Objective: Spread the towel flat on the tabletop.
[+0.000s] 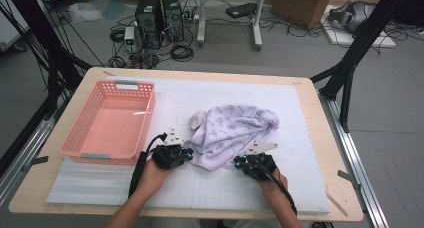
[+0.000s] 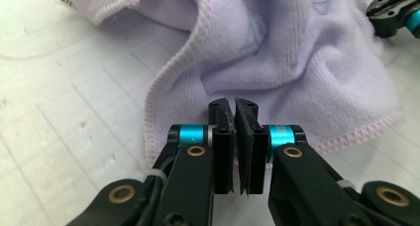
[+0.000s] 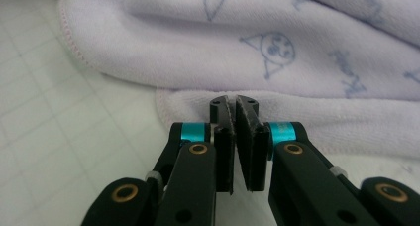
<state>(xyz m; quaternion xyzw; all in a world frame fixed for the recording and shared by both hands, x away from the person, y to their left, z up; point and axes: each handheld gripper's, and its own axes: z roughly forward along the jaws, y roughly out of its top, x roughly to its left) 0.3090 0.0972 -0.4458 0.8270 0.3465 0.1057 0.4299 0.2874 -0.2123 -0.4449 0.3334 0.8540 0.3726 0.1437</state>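
Note:
A lilac towel printed with small blue figures lies crumpled on the white gridded mat. My left gripper sits at the towel's near left edge. In the left gripper view its jaws are pressed together over the stitched hem of the towel. My right gripper is at the near right edge. In the right gripper view it is shut over the lowest fold of the towel. The right gripper also shows at the top right of the left gripper view.
An empty pink plastic basket stands on the mat's left half, just beyond my left hand. The wooden table's edge frames the mat. Computer cases, cables and boxes lie on the floor beyond the table.

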